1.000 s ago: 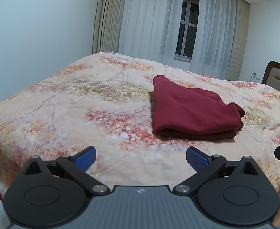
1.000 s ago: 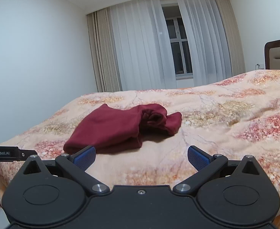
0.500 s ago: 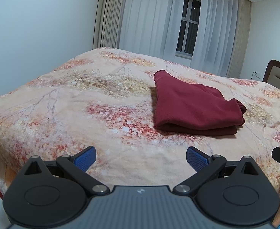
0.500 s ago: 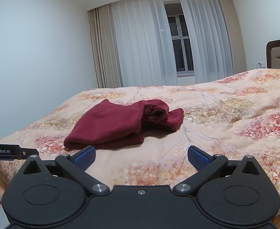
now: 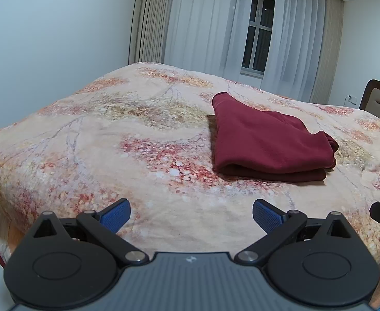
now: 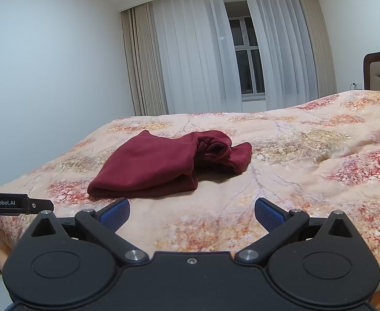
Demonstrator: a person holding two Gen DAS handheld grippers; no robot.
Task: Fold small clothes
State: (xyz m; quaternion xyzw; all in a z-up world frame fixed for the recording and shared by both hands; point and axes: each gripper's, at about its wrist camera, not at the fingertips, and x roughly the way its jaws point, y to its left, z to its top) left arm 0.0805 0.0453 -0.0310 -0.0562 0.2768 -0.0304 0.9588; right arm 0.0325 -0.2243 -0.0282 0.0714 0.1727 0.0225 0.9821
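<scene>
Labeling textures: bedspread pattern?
Peach bedspread with red and gold floral clusters; clearest in left wrist view.

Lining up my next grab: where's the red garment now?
The red garment lies folded on the floral bedspread, right of centre in the left wrist view, left of centre in the right, beyond both open grippers.

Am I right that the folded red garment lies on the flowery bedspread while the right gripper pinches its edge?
Not quite. The right gripper is open and clear of the red garment, which lies folded on the bedspread. The right wrist view shows this.
</scene>
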